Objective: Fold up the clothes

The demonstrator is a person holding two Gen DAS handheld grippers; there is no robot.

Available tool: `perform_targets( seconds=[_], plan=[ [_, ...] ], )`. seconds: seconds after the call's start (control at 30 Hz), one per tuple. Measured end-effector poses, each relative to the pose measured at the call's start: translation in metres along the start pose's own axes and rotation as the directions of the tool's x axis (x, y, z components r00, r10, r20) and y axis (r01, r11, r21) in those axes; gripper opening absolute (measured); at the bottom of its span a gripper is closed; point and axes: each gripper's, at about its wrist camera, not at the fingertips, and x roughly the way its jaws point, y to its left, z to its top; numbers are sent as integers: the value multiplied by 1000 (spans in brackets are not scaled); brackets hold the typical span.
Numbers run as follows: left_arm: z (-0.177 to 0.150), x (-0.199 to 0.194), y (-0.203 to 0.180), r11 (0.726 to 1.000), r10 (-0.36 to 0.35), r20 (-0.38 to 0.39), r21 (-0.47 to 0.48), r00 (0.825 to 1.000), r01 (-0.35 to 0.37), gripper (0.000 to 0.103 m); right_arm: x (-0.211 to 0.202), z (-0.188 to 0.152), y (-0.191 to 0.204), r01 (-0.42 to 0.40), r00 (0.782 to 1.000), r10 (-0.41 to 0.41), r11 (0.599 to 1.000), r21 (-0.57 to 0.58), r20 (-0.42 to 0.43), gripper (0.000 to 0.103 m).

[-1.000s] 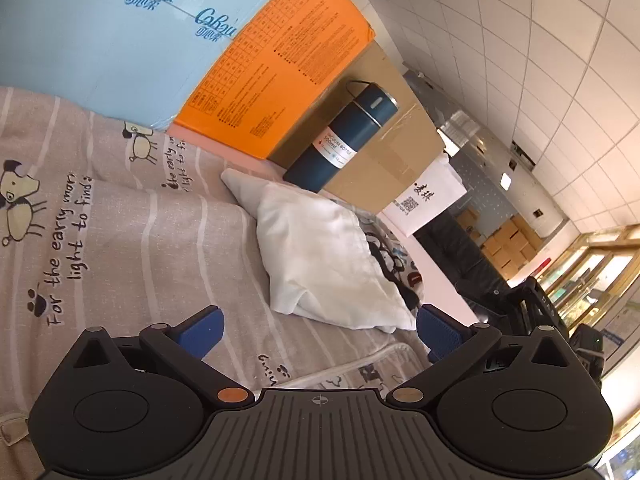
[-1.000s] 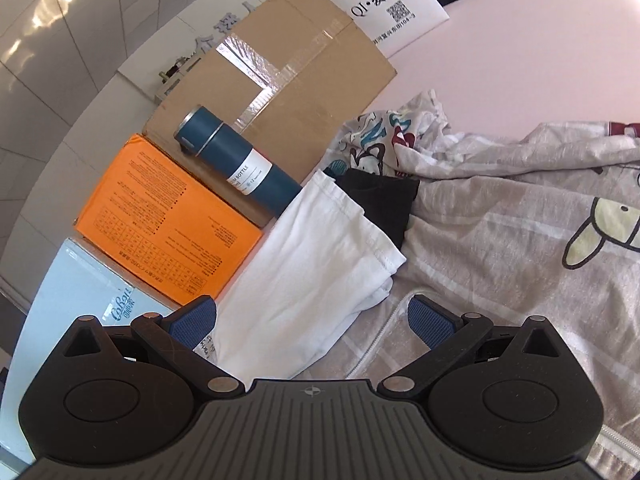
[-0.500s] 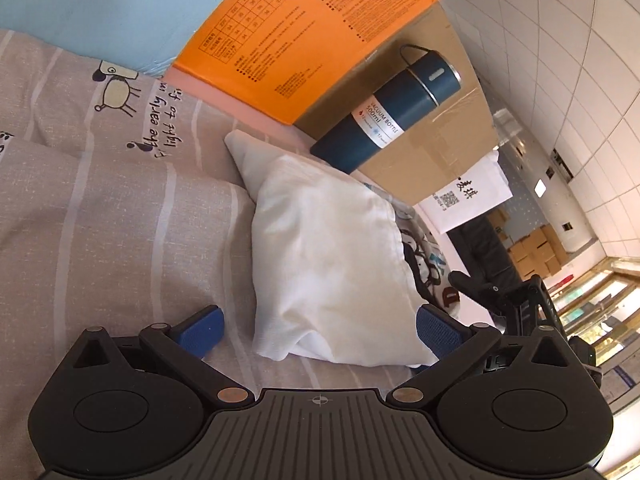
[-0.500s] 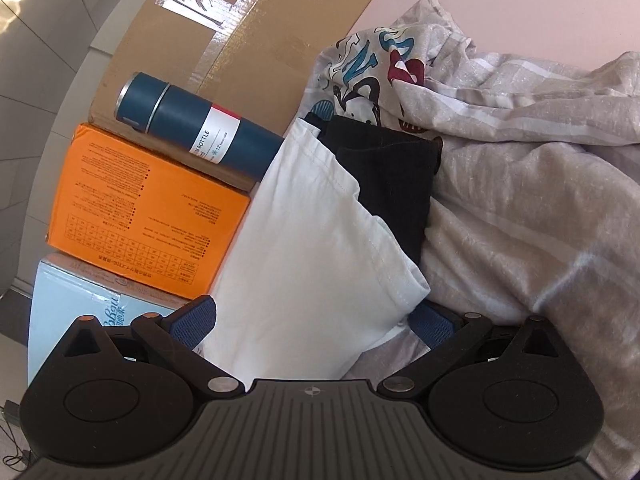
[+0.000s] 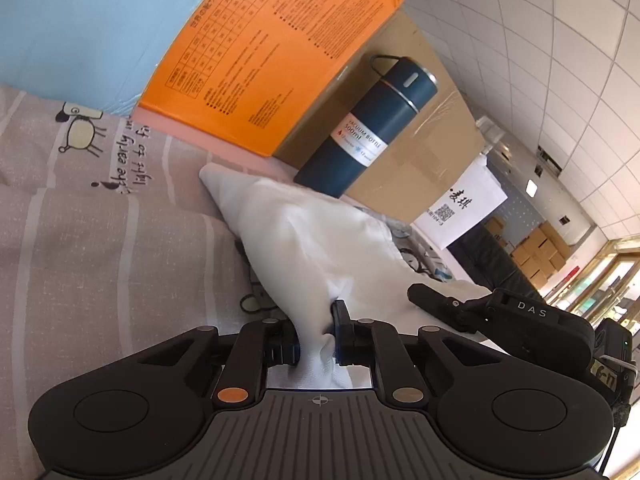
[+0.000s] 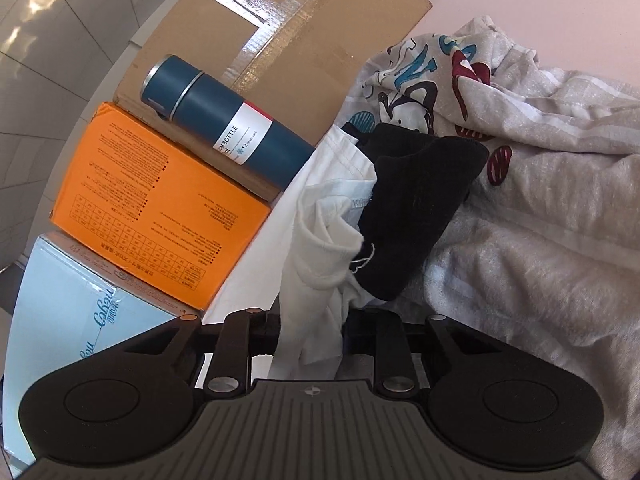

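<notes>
A white garment [image 5: 308, 240] lies folded on a grey striped cartoon-print cloth [image 5: 92, 248]. My left gripper [image 5: 316, 340] is shut on one corner of the white garment. My right gripper [image 6: 312, 332] is shut on another edge of the white garment [image 6: 320, 236], which bunches up between its fingers. A black garment [image 6: 416, 208] lies against the white one on its right side. The right gripper's body [image 5: 512, 320] shows at the right of the left wrist view.
A dark blue vacuum bottle [image 5: 368, 128] [image 6: 224, 132] lies against a cardboard box [image 6: 280, 40], beside an orange box [image 6: 152, 208] and a light blue box [image 6: 72, 312]. A printed grey garment [image 6: 520, 160] is heaped on the pink table [image 6: 540, 8].
Both grippers moved in onto the white garment and closed on it; they were open before. The white garment's edges are now lifted and bunched, and the black garment is more exposed.
</notes>
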Motion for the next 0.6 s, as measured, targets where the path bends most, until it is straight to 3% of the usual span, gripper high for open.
perform_targets(
  seconds=[0.17, 0.33, 0.47, 0.6],
  plan=[
    [16, -40, -13, 995, -91, 119, 38, 989, 88, 12, -34, -2, 49, -139, 985, 151, 982, -131, 87, 18],
    [37, -102, -21, 988, -152, 236, 52, 960, 144, 12, -69, -3, 96, -280, 945, 302, 945, -167, 123, 18],
    [46, -152, -22, 989, -138, 284, 84, 949, 119, 12, -82, -16, 129, -373, 915, 394, 908, -189, 88, 18],
    [56, -191, -14, 993, -83, 325, 106, 942, 51, 12, -72, -29, 153, -424, 902, 432, 887, -182, 10, 18]
  ],
)
